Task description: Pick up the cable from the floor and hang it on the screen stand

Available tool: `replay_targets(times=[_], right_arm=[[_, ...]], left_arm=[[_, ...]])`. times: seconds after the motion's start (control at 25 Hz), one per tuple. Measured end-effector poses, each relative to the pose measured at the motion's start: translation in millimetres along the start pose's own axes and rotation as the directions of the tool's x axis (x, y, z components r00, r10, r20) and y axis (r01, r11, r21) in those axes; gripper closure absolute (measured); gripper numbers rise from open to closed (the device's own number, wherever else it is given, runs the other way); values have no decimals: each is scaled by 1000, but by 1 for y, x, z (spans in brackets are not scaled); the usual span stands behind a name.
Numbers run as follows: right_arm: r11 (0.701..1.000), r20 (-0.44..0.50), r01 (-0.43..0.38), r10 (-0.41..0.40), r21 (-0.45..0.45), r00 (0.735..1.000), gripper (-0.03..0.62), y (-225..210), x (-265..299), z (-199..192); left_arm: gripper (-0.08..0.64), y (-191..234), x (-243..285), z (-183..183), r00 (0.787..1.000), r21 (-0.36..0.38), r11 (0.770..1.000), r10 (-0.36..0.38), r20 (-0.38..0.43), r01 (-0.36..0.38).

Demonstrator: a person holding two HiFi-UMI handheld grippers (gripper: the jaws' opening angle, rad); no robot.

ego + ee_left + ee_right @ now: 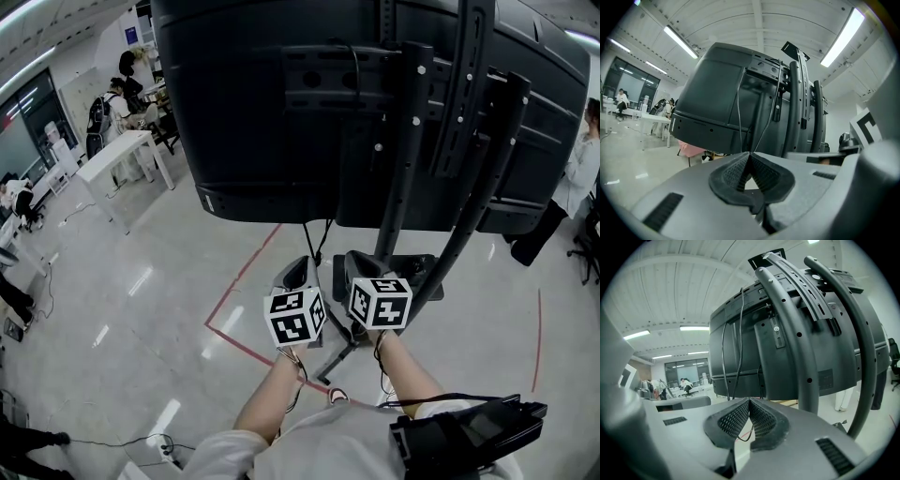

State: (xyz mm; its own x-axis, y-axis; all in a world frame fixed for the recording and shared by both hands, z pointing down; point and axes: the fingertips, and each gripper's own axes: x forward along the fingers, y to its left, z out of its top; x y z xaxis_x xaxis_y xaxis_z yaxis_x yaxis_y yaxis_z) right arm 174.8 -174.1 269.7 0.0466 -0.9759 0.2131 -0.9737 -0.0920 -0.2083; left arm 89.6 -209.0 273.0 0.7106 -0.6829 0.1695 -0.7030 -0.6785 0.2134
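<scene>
A big black screen (309, 103) shows its back on a black stand (405, 159) right in front of me. Thin black cables (319, 239) hang from the screen's back down toward the stand's foot (417, 267); they also show as cables (738, 110) in the left gripper view and cables (739, 348) in the right gripper view. My left gripper (298, 274) and right gripper (362, 266) are side by side below the screen's lower edge, pointing at it. Left gripper (749, 155) is shut and empty. Right gripper (749, 401) has its tips together; a thin cable loop (746, 437) shows through the gap under them.
White tables (122, 155) and seated people are at the far left. A person in white (581, 169) stands at the right edge. Red tape lines (246, 272) mark the glossy floor. A power strip with a cord (161, 448) lies at the bottom left.
</scene>
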Motion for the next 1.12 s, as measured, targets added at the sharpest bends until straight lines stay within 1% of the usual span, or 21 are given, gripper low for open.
replay_targets(times=[0.2, 0.32, 0.52, 1.12], right_arm=[[998, 17, 29, -28, -47, 999, 575, -7, 1, 7], [999, 25, 26, -25, -40, 999, 575, -11, 2, 10], [999, 23, 18, -18, -31, 1000, 575, -17, 5, 13], [999, 11, 15, -14, -35, 1000, 575, -27, 6, 15]], left_arm=[[557, -3, 6, 2, 1000, 0, 1000, 2, 4, -2], [557, -5, 10, 4, 1000, 3, 1000, 6, 9, -6], [557, -6, 18, 5, 1000, -13, 1000, 5, 13, -5], [557, -11, 25, 3, 1000, -17, 1000, 14, 8, -14]])
